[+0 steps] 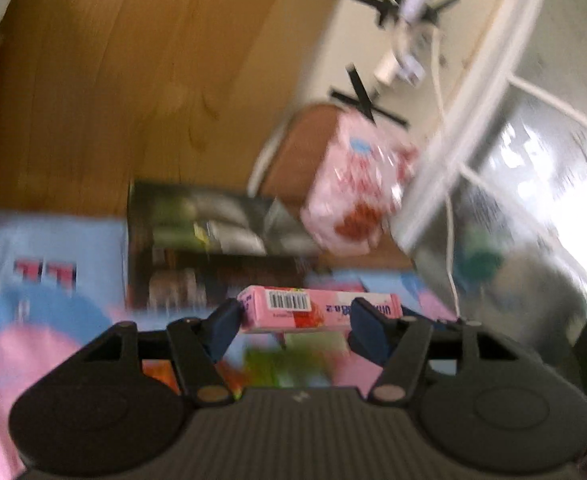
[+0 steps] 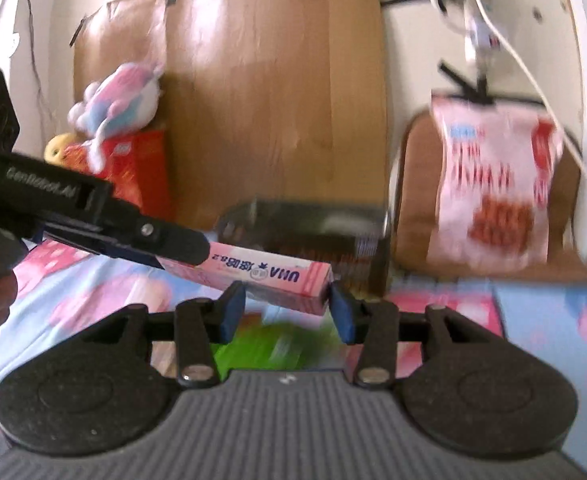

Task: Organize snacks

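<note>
A long pink snack box (image 2: 269,276) hangs in the air between both grippers. Seen in the right wrist view, my left gripper (image 2: 165,258) reaches in from the left, shut on the box's far end. The box's near end sits between the fingers of my right gripper (image 2: 287,306), whose right pad touches the end face while the left pad meets the lower edge. In the left wrist view the same pink box (image 1: 317,308), barcode up, spans my left gripper (image 1: 293,322), its left end against the left pad.
A black snack box (image 2: 313,236) lies just beyond on the pink-and-blue cartoon mat (image 2: 533,316). A pink-and-red snack bag (image 2: 493,188) leans in a brown tray. A plush toy (image 2: 117,100) sits on a red box by the wooden board. White cables hang at the right.
</note>
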